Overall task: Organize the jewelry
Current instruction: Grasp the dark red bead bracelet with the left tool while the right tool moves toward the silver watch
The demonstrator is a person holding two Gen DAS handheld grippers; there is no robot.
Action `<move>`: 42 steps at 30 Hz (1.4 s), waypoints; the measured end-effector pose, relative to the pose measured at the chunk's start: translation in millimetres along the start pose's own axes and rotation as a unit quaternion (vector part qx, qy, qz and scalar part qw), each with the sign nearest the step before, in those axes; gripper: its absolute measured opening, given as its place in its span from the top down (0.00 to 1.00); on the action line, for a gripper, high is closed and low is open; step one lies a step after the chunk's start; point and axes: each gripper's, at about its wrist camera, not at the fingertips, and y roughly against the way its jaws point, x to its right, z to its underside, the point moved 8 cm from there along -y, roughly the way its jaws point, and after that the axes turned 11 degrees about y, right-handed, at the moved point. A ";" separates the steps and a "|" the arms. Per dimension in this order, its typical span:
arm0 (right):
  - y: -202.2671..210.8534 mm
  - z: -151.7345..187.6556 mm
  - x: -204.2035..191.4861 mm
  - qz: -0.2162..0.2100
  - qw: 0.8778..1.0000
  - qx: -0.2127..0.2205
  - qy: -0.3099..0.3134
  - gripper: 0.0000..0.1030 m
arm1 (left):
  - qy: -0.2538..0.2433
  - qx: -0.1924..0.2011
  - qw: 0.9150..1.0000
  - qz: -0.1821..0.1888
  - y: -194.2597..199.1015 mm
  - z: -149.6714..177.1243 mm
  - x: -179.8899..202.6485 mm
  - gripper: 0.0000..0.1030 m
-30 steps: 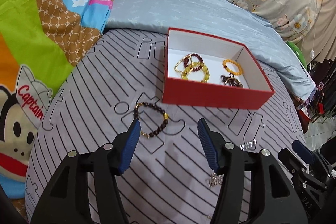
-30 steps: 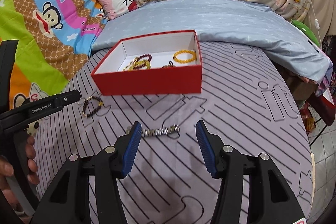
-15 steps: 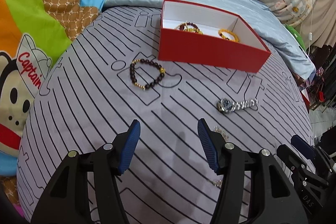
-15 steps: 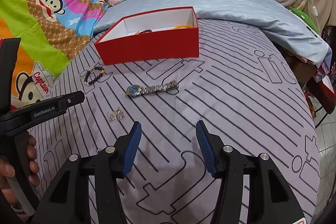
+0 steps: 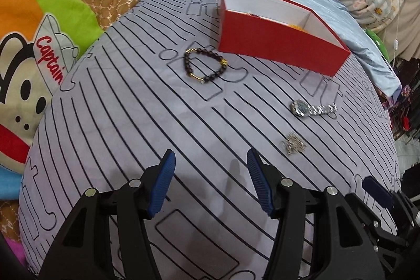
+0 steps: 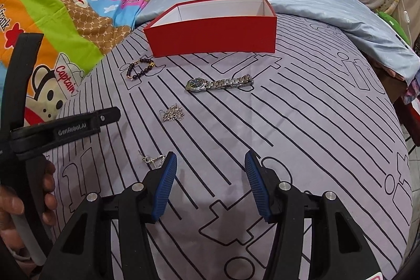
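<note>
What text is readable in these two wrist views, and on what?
"Captain": red letters on the cartoon monkey's cap on the blanket, also in the right wrist view.
"GenRobot.AI": on the left gripper's black arm.
Script on the blanket's pink band: ends in "rank", rest unreadable.
Watch dial: too small to read.

A box [image 6: 212,37] sits on the bedspread [image 6: 302,127] at its far side, with a quilt [image 6: 328,7] behind it. Just in front of the box's left corner lies a beaded bracelet [image 6: 140,69]. A watch [image 6: 219,83] lies to the bracelet's right, before the box. Nearer than the watch rests a cluster of earrings [image 6: 174,112], and nearer again, leftward, a small chain piece [image 6: 152,158].
</note>
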 end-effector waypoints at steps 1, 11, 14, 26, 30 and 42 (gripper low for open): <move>-0.2 -0.1 -0.4 -0.001 1.000 0.000 0.000 0.49 | 0.004 0.003 1.000 -0.001 0.0 -4.4 -3.0 0.48; -3.9 -4.2 0.6 0.000 1.000 -0.001 -0.001 0.49 | 0.042 0.027 0.999 -0.017 -22.1 -69.7 -23.9 0.48; -5.9 -7.3 2.2 0.001 1.000 -0.001 -0.003 0.49 | 0.038 0.028 0.999 -0.022 -32.3 -81.7 -19.4 0.50; -13.4 -18.1 14.0 0.006 1.000 0.000 -0.011 0.49 | 0.020 0.008 0.999 -0.030 -71.7 -94.1 -4.4 0.74; -15.9 -19.0 17.1 0.008 1.000 -0.001 -0.013 0.49 | 0.011 0.008 0.999 -0.031 -73.5 -89.5 -1.0 0.92; -33.8 -37.0 26.8 -0.005 0.999 0.002 -0.037 0.51 | 0.001 -0.002 1.000 -0.015 -49.6 -49.2 2.1 0.93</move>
